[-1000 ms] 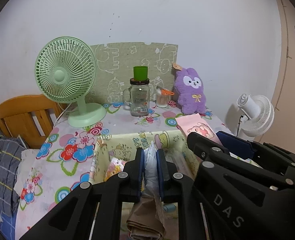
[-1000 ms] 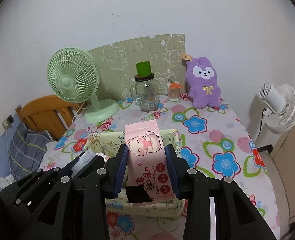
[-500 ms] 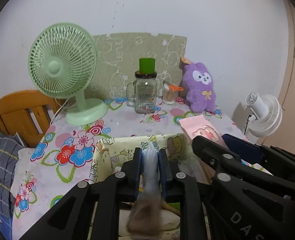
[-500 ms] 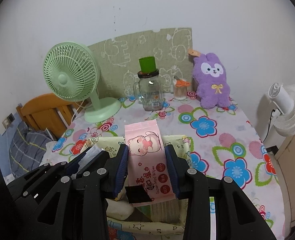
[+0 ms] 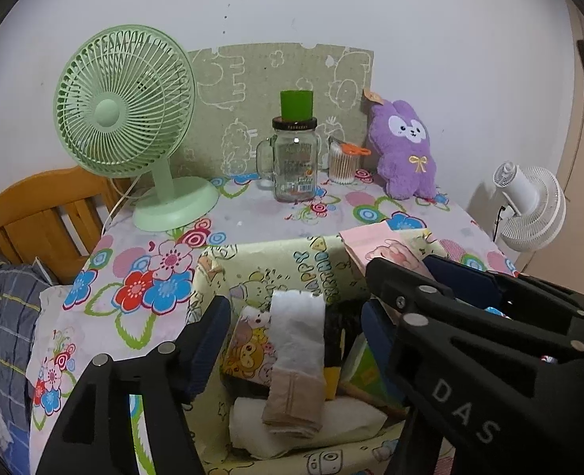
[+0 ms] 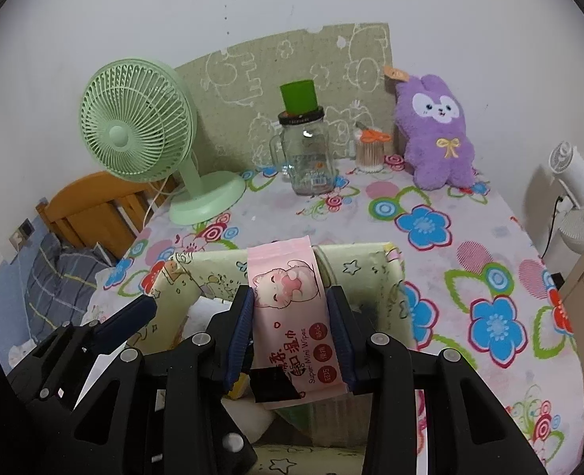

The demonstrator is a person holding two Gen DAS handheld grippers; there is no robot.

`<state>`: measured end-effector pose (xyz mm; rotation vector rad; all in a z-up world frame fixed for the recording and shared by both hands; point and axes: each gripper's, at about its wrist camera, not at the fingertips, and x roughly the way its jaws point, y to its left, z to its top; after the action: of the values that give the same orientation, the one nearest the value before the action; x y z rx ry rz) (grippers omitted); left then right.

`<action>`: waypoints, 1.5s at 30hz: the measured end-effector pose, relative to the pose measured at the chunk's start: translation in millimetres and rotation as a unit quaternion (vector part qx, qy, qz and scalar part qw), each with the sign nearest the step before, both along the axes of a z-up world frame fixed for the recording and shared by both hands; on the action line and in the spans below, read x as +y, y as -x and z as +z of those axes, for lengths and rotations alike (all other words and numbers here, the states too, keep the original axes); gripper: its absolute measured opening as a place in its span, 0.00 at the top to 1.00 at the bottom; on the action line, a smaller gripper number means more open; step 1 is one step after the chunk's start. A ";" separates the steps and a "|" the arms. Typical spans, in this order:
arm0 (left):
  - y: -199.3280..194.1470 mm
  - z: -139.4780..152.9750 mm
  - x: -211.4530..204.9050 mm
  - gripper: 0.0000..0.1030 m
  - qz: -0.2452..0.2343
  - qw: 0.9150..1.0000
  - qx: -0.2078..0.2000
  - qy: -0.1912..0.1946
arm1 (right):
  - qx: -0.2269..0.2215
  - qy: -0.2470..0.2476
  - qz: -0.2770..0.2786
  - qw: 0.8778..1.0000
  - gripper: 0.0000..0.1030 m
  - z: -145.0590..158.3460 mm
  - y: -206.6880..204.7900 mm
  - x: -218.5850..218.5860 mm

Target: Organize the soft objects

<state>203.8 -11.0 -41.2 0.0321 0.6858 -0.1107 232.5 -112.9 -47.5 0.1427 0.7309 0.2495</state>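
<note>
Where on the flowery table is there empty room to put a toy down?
Bare tablecloth lies right of the yellow fabric bin, in front of the purple bunny. A smaller patch sits between the green fan and the bin. The back row near the glass jar is crowded.

Mint-green desk fan (image 5: 123,107). Purple plush bunny (image 5: 404,150), yellow bow. Tablecloth (image 6: 450,237): white, blue/red/pink flowers. Storage box (image 5: 276,261): pale yellow, cartoon print. Wipes pack (image 6: 292,308): pink, cat face. Backboard (image 5: 276,91): olive, white doodles. Jar (image 5: 295,166): clear, green cap.
</note>
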 end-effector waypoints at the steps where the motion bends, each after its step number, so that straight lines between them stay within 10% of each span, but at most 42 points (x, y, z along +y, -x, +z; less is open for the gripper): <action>1: 0.1 -0.8 0.4 0.29 0.001 1.000 0.002 -0.001 | 0.001 0.000 0.001 1.000 0.60 -1.2 -0.7 1.3; 10: -3.8 -8.6 4.3 0.23 0.011 1.000 0.018 -0.004 | 0.012 -0.004 0.011 1.000 0.57 -12.8 -8.3 10.0; 15: -0.4 -6.2 2.2 0.16 0.009 1.000 0.016 -0.005 | 0.010 -0.005 0.008 1.000 0.26 -12.4 -5.4 7.9; 45: 93.8 43.6 -2.5 0.00 0.019 0.998 -0.053 0.003 | -0.079 0.011 -0.028 0.996 0.05 51.7 107.2 -32.7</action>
<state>110.0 -13.5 2.3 0.0181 0.5798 -0.0743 125.4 -145.5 4.2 0.1216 0.5713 0.1970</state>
